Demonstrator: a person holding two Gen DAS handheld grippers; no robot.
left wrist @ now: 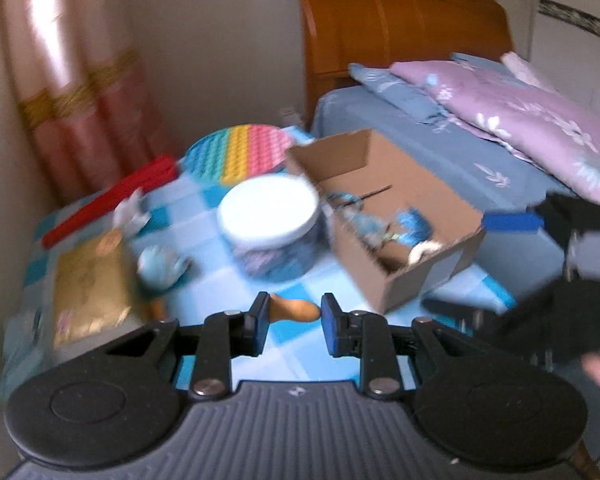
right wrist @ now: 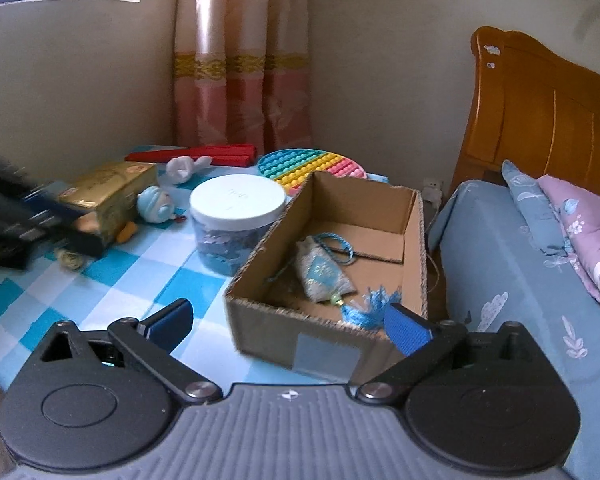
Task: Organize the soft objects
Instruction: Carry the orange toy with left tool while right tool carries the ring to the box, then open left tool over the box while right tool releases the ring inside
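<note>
A white-lidded round jar (right wrist: 236, 216), a rainbow bubble mat (right wrist: 312, 166) and a gold box (right wrist: 108, 192) crowd the blue checked tablecloth (right wrist: 112, 280). The open cardboard box (right wrist: 328, 280) holds a pale blue tasselled sachet (right wrist: 324, 278). The left gripper (left wrist: 294, 322), partly spread, hangs over an orange soft toy (left wrist: 294, 310). The right gripper (right wrist: 288, 320) is spread wide before the box.

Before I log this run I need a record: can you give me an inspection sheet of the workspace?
Surface: blue-and-white checked tablecloth.
Job's things: cardboard box holding a blue tasselled pouch; small blue plush and white soft toy outside it.
Clutter: white-lidded jar, gold box, rainbow pop mat, red bar.
Grippers: left tongs and right tongs open, empty.
Cables: nothing seen.
Surroundings: curtain, bed.
</note>
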